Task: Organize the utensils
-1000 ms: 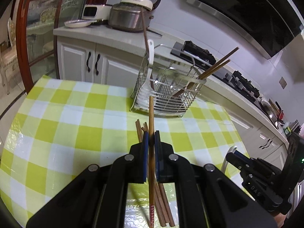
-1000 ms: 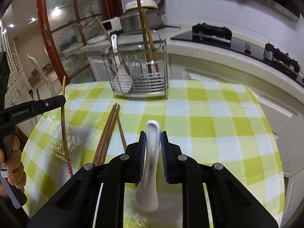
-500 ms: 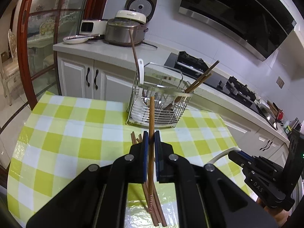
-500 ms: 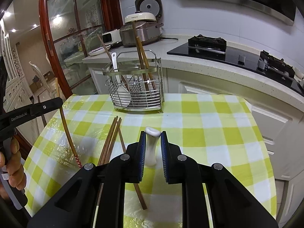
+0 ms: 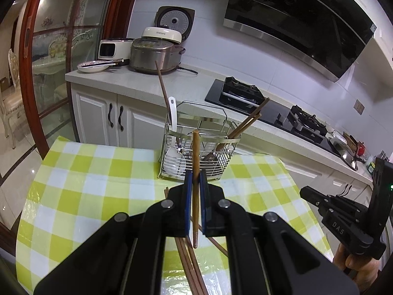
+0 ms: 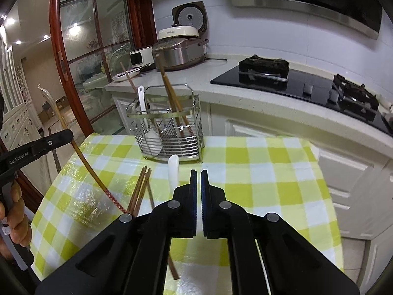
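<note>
One chopstick [image 5: 195,186] is clamped upright between the closed jaws of the left gripper [image 5: 195,184], aligned with the wire rack [image 5: 196,152] beyond, likely for insertion. More chopsticks [image 5: 189,265] lie on the table [image 5: 81,186] below.

Right view: the right gripper [image 6: 196,179] is fully closed on nothing; the white spoon [image 6: 173,172] sits just left of its jaws, outside them. Judged a missed grasp. The rack [image 6: 169,123] already holds chopsticks and a spoon.
</note>
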`<act>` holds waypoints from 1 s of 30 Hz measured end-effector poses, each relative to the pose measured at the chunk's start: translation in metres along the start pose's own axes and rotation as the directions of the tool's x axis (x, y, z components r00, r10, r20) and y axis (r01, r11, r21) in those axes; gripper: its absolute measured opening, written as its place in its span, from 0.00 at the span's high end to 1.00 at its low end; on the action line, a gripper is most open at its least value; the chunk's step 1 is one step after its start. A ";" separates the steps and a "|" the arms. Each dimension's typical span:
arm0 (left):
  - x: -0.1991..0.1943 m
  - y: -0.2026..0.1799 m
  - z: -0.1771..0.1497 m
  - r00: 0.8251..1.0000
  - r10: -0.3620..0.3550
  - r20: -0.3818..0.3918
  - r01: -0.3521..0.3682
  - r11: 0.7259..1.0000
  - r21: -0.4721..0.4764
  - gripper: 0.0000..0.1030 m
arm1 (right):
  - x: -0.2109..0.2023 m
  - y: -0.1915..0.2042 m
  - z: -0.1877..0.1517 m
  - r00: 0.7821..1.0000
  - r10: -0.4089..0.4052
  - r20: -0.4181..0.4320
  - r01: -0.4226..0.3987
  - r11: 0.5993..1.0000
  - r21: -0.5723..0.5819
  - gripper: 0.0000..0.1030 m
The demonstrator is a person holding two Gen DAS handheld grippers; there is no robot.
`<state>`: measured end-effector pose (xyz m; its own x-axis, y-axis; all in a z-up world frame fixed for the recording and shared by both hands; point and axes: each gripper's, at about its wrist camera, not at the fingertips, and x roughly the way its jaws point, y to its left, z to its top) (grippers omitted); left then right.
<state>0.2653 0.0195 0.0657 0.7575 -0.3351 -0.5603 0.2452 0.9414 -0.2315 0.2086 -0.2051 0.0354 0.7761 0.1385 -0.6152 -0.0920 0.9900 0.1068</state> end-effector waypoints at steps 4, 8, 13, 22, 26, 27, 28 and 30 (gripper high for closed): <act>0.004 0.000 -0.001 1.000 -0.001 -0.009 0.001 1.000 -0.001 0.94 | 0.008 -0.003 -0.002 1.000 -0.001 -0.030 0.001 1.000 -0.004 0.94; 0.008 -0.001 -0.004 1.000 -0.005 -0.021 0.005 1.000 0.001 0.94 | 0.036 -0.004 -0.013 0.993 -0.003 -0.120 0.003 1.000 0.005 0.74; 0.006 0.001 -0.003 1.000 -0.002 -0.022 0.002 1.000 0.006 0.94 | 0.081 0.001 -0.017 0.985 -0.012 -0.171 0.011 1.000 -0.009 0.29; 0.003 0.023 0.003 1.000 0.021 -0.013 -0.021 1.000 -0.022 0.94 | 0.179 0.026 -0.006 0.949 -0.071 -0.307 0.050 0.996 -0.075 0.36; -0.003 0.031 0.011 0.999 0.037 0.004 -0.037 0.999 -0.023 0.94 | 0.207 0.035 -0.005 0.935 -0.103 -0.338 0.068 0.991 -0.113 0.43; -0.003 0.032 0.013 0.999 0.041 0.006 -0.041 0.999 -0.020 0.94 | 0.211 0.035 -0.004 0.934 -0.110 -0.341 0.074 0.990 -0.116 0.46; -0.004 0.031 0.014 0.999 0.043 0.008 -0.043 0.999 -0.017 0.94 | 0.215 0.036 -0.004 0.932 -0.115 -0.344 0.079 0.990 -0.118 0.51; -0.002 0.032 0.016 0.999 0.044 0.009 -0.044 0.999 -0.013 0.94 | 0.220 0.036 -0.005 0.929 -0.114 -0.352 0.077 0.990 -0.117 0.64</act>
<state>0.2811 0.0509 0.0726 0.7729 -0.2930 -0.5628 0.2035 0.9546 -0.2174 0.3729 -0.1388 -0.0995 0.5122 0.0248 -0.8585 -0.1043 0.9940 -0.0335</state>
